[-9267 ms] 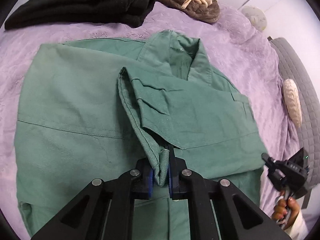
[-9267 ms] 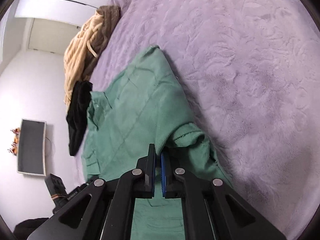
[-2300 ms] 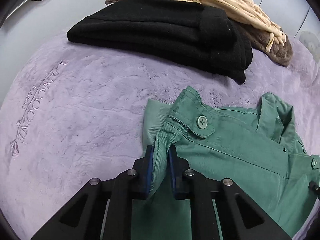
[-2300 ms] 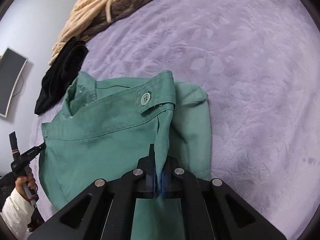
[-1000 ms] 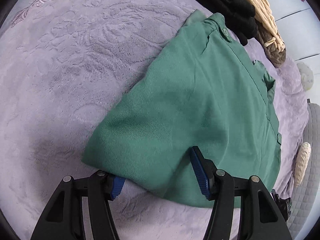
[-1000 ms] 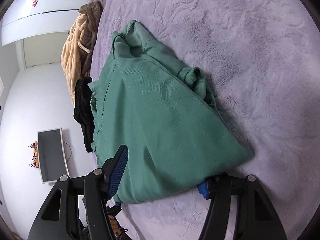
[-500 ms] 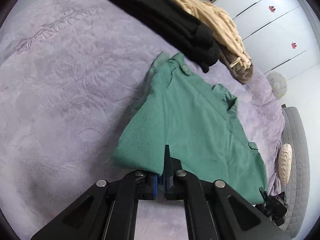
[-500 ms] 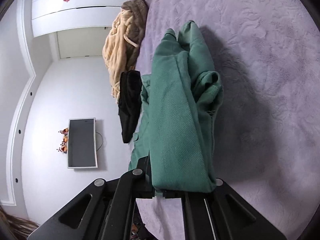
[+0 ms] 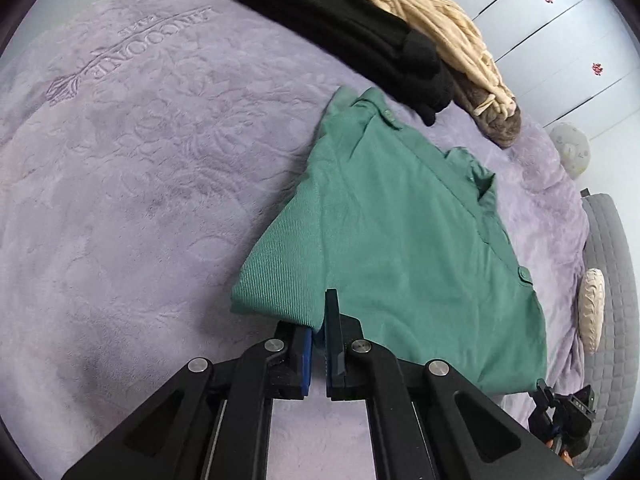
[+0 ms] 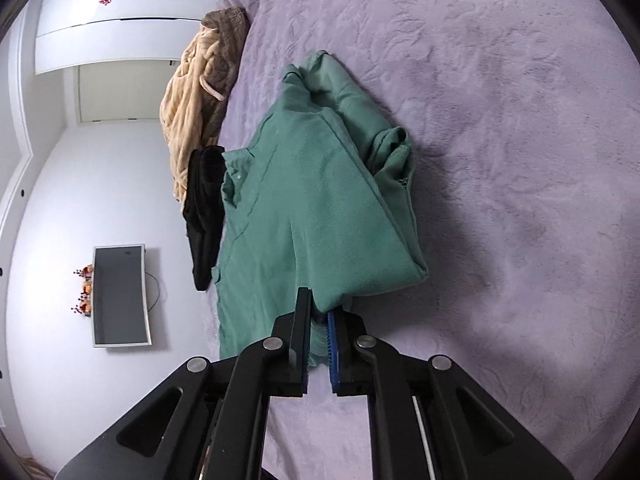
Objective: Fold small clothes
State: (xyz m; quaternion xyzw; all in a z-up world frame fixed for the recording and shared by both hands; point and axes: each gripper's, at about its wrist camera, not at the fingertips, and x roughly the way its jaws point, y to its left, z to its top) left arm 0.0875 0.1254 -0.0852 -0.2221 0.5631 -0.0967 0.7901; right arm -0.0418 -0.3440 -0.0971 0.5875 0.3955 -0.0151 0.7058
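Observation:
A green shirt (image 9: 400, 232) lies folded on the purple blanket (image 9: 140, 184). My left gripper (image 9: 318, 332) is shut on the shirt's near folded edge at its left corner. In the right wrist view the same shirt (image 10: 316, 216) stretches away from me, and my right gripper (image 10: 319, 320) is shut on its near folded edge by the right corner. The shirt's collar end points away from both grippers. The right gripper (image 9: 564, 416) also shows at the lower right of the left wrist view.
A folded black garment (image 9: 340, 28) and a beige and brown knit pile (image 9: 452, 52) lie at the far end of the blanket. A grey padded seat with a small cushion (image 9: 592, 312) stands at the right. A monitor (image 10: 120, 296) hangs on the wall.
One second ago both grippers were open around the shirt's near edge; both have since shut on it. Since half a second ago the shirt has lowered and spread flatter on the blanket.

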